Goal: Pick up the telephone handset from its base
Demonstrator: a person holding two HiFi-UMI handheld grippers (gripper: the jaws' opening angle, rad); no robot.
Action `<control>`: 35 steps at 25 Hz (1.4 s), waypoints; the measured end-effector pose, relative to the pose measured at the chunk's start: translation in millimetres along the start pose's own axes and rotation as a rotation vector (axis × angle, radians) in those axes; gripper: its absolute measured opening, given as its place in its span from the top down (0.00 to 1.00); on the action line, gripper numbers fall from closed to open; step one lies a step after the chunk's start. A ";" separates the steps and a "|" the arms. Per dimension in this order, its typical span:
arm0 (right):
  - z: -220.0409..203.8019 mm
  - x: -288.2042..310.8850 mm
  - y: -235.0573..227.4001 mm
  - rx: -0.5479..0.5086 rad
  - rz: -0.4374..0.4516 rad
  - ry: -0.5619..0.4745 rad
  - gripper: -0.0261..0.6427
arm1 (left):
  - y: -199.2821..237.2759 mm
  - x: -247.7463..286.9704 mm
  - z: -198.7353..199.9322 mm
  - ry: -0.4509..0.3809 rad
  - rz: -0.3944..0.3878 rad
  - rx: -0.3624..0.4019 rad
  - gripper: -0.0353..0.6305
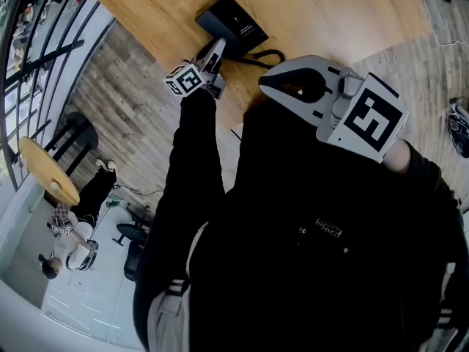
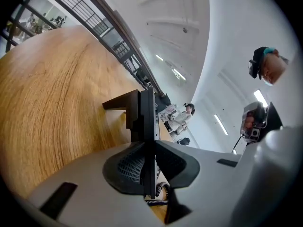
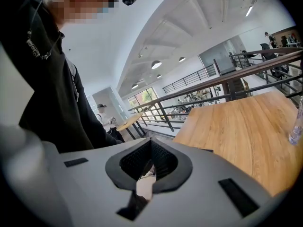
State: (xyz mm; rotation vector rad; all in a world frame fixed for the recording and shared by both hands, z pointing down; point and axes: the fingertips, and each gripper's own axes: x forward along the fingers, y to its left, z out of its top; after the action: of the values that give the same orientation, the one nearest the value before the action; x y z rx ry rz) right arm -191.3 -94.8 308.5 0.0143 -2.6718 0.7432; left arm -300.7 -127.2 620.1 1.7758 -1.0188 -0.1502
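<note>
A: Starting with the left gripper (image 1: pixel 213 52): looks clamped on the black handset (image 2: pixel 147 112), pinching it edge-on between the fingers (image 2: pixel 125 167), thin side only.

B: Seems seated on the base (image 1: pixel 233 22), at 12 o'clock from that gripper, near the rim of the wooden surface (image 1: pixel 352 13). Cannot tell about any lift.

A: Risks twisting out, then, with so narrow a bite; could pivot in the fingers and drop back.

B: Could also drag the base along, given a snag in the cradle or a slanted pull.

A: Then the coiled cord (image 1: pixel 267 56), at 3 o'clock: may go taut on a high lift and tug the base toward the rim.

B: No help from the right gripper (image 1: pixel 275 81) at 4 o'clock: closed fingers (image 3: pixel 134 160), gripping nothing, held well clear of the base, so no pinning it down.
</note>
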 end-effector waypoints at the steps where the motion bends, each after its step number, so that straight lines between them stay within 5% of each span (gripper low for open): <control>1: 0.3 -1.0 2.0 -0.005 0.002 0.003 0.93 | -3.5 -0.9 0.6 -0.006 0.000 0.006 0.83; 12: 10.3 -20.2 17.5 -0.068 0.062 -0.032 0.93 | -81.8 -16.4 33.4 -0.137 0.032 0.122 0.84; 27: 30.8 -37.5 31.3 -0.148 0.094 -0.113 0.93 | -275.9 -93.1 74.7 -0.348 0.344 0.423 0.84; 35: 34.5 -41.9 35.6 -0.203 0.070 -0.138 0.93 | -323.6 -110.9 62.1 -0.448 0.525 0.448 0.84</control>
State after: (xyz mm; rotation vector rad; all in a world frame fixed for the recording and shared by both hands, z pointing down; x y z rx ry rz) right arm -167.9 -85.0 248.8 -0.0834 -2.8811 0.5040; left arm -221.6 -61.3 288.0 1.8331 -1.9309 0.0165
